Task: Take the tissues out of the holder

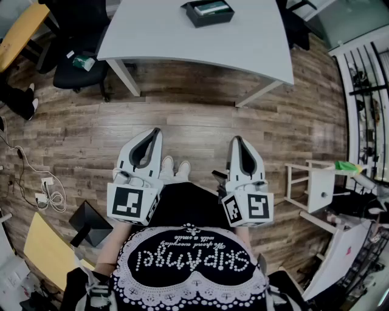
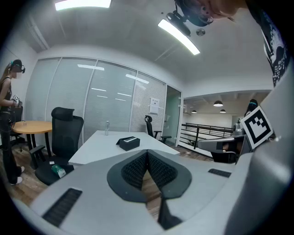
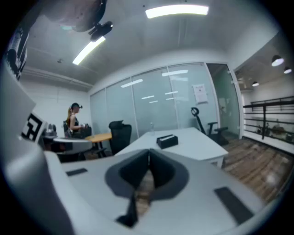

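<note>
Left gripper (image 1: 155, 131) and right gripper (image 1: 236, 140) are held, jaws pressed together, well short of the tissue holder (image 1: 208, 13).

Black holder (image 1: 209, 20), open-topped, tissues (image 1: 213, 8) lying inside, sitting flat on the white surface (image 1: 182, 45), far end.

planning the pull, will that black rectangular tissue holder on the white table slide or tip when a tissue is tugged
It may slide: the black rectangular tissue holder sits free on the smooth white table. Tipping seems unlikely: it looks low and wide. The tissues inside probably come out limp.
</note>
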Demonstrator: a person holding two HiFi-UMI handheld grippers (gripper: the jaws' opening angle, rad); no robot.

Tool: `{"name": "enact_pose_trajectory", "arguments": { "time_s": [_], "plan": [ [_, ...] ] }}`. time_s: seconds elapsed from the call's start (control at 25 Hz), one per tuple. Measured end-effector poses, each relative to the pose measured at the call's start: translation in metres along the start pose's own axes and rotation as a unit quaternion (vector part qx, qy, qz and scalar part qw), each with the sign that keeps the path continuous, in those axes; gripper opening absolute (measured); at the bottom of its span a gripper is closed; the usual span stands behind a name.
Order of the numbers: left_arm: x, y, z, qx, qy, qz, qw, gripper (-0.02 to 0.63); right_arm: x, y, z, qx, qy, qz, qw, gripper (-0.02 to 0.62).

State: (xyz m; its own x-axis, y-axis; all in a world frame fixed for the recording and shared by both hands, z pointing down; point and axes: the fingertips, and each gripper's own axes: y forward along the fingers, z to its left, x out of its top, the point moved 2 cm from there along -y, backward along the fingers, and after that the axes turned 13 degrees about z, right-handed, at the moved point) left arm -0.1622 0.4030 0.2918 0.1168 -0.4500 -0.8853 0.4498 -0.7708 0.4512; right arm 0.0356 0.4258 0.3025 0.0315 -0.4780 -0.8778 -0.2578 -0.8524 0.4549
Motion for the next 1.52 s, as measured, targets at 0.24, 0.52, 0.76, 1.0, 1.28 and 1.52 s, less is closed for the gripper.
{"name": "enact_pose_trajectory", "arguments": {
  "time_s": [0.24,0.52,0.76,1.0,1.28,1.52],
  "plan": [
    [0.001,0.004,0.005,0.007,0.013,-0.008,0.9999,0.023,0.001,0.001,0.002,0.004,-0.003,-0.001,1.0,0.034],
    [0.007,0.005,0.001,0.012,0.017,-0.019,0.9996,0.023,0.001,-0.004,-0.003,0.003,-0.005,-0.005,1.0,0.034],
    [0.006,0.001,-0.013,0.012,0.018,-0.017,0.9996,0.023,-0.002,-0.014,-0.007,0.013,-0.013,-0.005,1.0,0.034],
    [0.006,0.0,-0.016,0.018,0.013,-0.023,0.9995,0.023,-0.002,-0.019,-0.007,0.027,-0.033,-0.019,0.999,0.034],
    [-0.002,-0.009,-0.038,0.024,0.02,-0.039,0.9987,0.023,-0.016,-0.045,-0.027,0.026,-0.024,-0.02,0.999,0.035],
    [-0.001,0.002,-0.037,0.014,0.019,-0.025,0.9994,0.023,-0.019,-0.036,-0.032,0.024,-0.006,-0.012,1.0,0.035]
  ]
}}
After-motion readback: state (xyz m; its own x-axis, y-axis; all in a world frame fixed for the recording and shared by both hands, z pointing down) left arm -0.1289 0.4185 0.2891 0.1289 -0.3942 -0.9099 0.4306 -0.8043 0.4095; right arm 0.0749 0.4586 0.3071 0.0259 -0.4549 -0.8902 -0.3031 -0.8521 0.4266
